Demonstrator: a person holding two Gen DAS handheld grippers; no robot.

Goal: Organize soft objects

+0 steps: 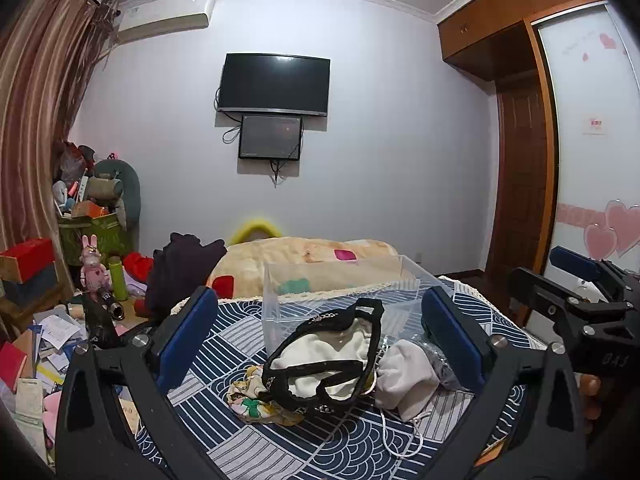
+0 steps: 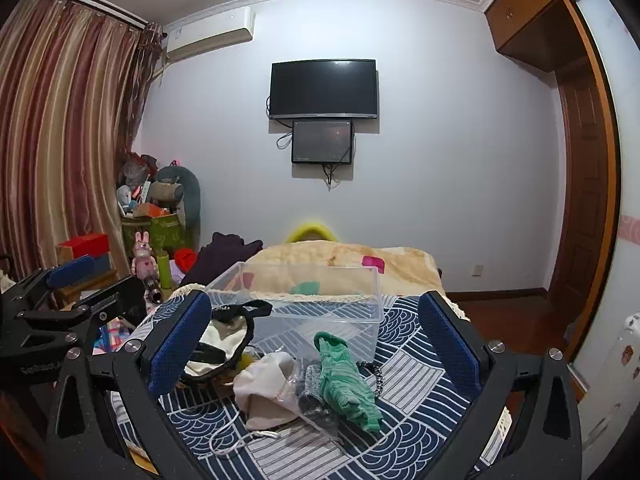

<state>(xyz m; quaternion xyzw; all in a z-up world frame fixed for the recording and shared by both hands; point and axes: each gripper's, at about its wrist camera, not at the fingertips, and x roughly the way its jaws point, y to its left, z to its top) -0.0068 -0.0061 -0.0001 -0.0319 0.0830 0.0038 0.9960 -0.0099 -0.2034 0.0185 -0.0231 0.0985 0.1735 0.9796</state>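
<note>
Left gripper (image 1: 320,344) — jaws spread wide, holding nothing; the soft pile lies between and ahead of its blue pads. Right gripper (image 2: 320,348) — jaws likewise wide apart and empty.

Nearest on the bed cover (image 1: 320,444), blue and white pattern: a floral cloth (image 1: 250,400) and a white drawstring pouch (image 2: 266,388), its cord trailing toward the camera. The black-trimmed white garment (image 1: 328,356) lies on the floral cloth and touches the pouch. In the right wrist view a green knit piece (image 2: 346,384) lies just right of the pouch, partly over a grey knit item (image 2: 312,388) in clear wrapping.

Just behind the pile: clear plastic bin (image 2: 312,300), upright; contents cannot be made out.

Farther: beige quilt (image 2: 340,264), dark garment (image 1: 180,268) on the left, then wall with TV (image 2: 324,88) and smaller screen (image 2: 322,142) under it.
</note>
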